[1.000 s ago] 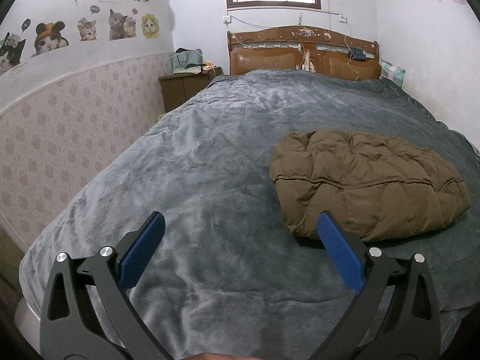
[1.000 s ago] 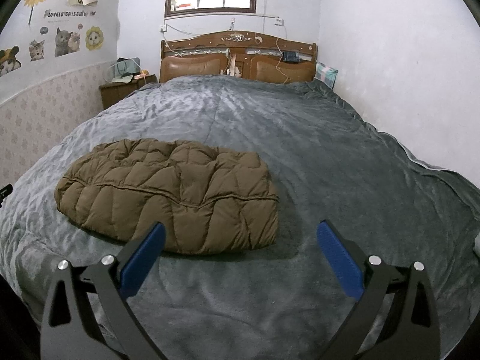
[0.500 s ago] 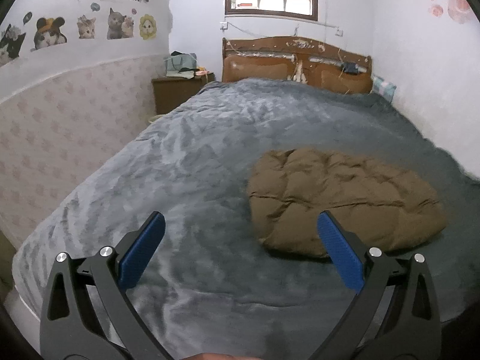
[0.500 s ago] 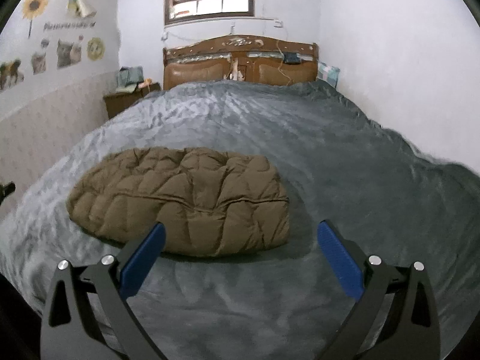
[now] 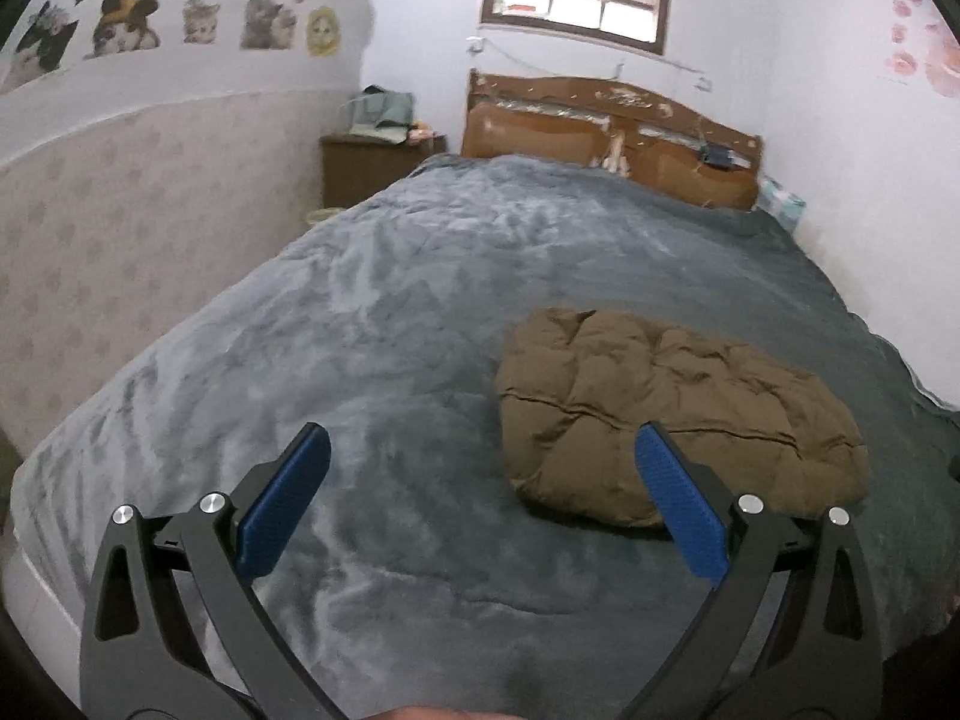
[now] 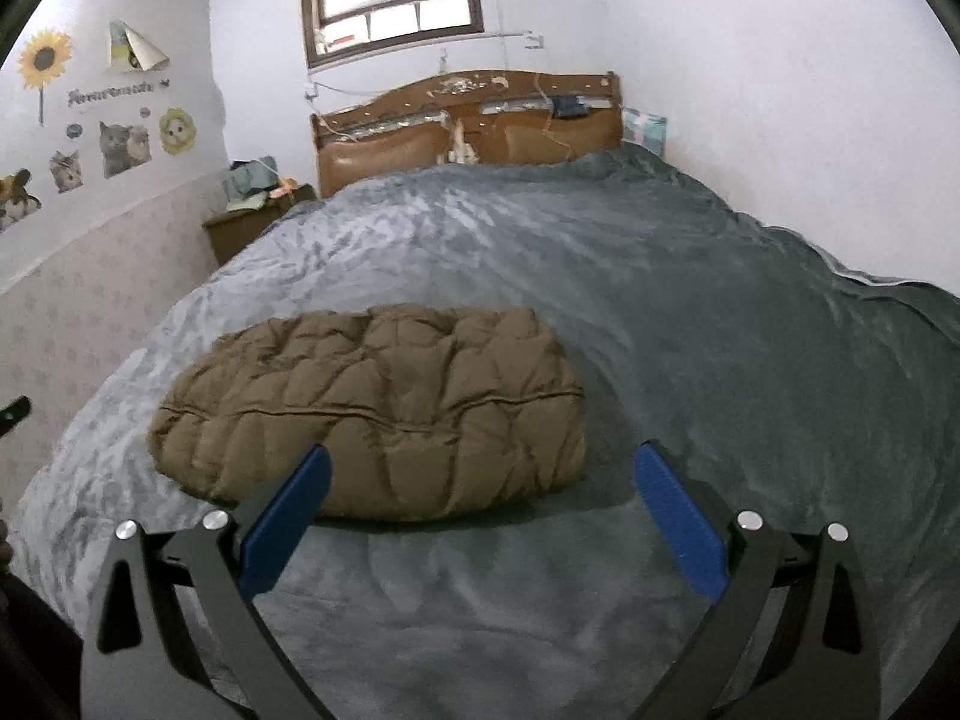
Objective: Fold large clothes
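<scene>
A brown quilted down jacket lies folded into a compact bundle on the grey blanket of the bed. It also shows in the right wrist view. My left gripper is open and empty, held above the blanket, near and to the left of the jacket. My right gripper is open and empty, held above the blanket just in front of the jacket's near right end.
A wooden headboard stands at the far end of the bed. A nightstand with items on it sits at the far left. A wall with cat stickers runs along the left, a white wall along the right.
Both grippers have pulled back and risen away from the jacket, so it looks smaller and farther. Both views have tilted. The jacket has not moved.
</scene>
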`<action>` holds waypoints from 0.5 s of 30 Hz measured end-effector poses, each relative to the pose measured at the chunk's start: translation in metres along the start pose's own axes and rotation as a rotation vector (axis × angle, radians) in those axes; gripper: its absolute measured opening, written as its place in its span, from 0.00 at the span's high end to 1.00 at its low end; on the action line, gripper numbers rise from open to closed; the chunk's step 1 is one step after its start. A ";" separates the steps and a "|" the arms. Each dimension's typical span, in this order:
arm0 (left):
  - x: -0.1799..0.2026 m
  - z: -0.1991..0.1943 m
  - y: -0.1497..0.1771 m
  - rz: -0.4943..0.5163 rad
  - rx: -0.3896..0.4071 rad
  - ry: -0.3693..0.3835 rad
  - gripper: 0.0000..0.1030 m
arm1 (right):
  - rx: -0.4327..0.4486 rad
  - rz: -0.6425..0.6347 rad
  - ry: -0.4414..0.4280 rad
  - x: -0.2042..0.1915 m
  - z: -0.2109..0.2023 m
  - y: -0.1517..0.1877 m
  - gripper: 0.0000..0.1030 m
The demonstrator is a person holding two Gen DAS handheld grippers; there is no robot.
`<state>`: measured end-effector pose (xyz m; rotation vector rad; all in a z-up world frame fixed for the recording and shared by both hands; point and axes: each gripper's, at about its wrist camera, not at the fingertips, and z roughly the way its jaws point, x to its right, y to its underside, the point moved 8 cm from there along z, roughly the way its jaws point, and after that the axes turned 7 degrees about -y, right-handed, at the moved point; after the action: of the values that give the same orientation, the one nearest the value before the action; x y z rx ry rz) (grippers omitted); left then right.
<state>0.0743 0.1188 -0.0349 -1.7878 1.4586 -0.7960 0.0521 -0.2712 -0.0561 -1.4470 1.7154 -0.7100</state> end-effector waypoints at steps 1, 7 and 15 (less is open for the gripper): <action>0.000 -0.003 -0.001 -0.001 -0.008 -0.004 0.03 | -0.008 0.003 -0.003 0.000 0.001 0.002 0.02; 0.020 -0.038 -0.024 0.016 0.054 0.025 0.03 | 0.004 0.064 -0.055 0.001 -0.005 -0.008 0.02; 0.021 -0.021 -0.008 0.052 0.076 0.019 0.03 | -0.004 0.029 0.005 -0.003 -0.004 0.003 0.02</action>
<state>0.0659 0.0969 -0.0156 -1.6836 1.4623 -0.8330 0.0469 -0.2681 -0.0560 -1.4217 1.7389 -0.6958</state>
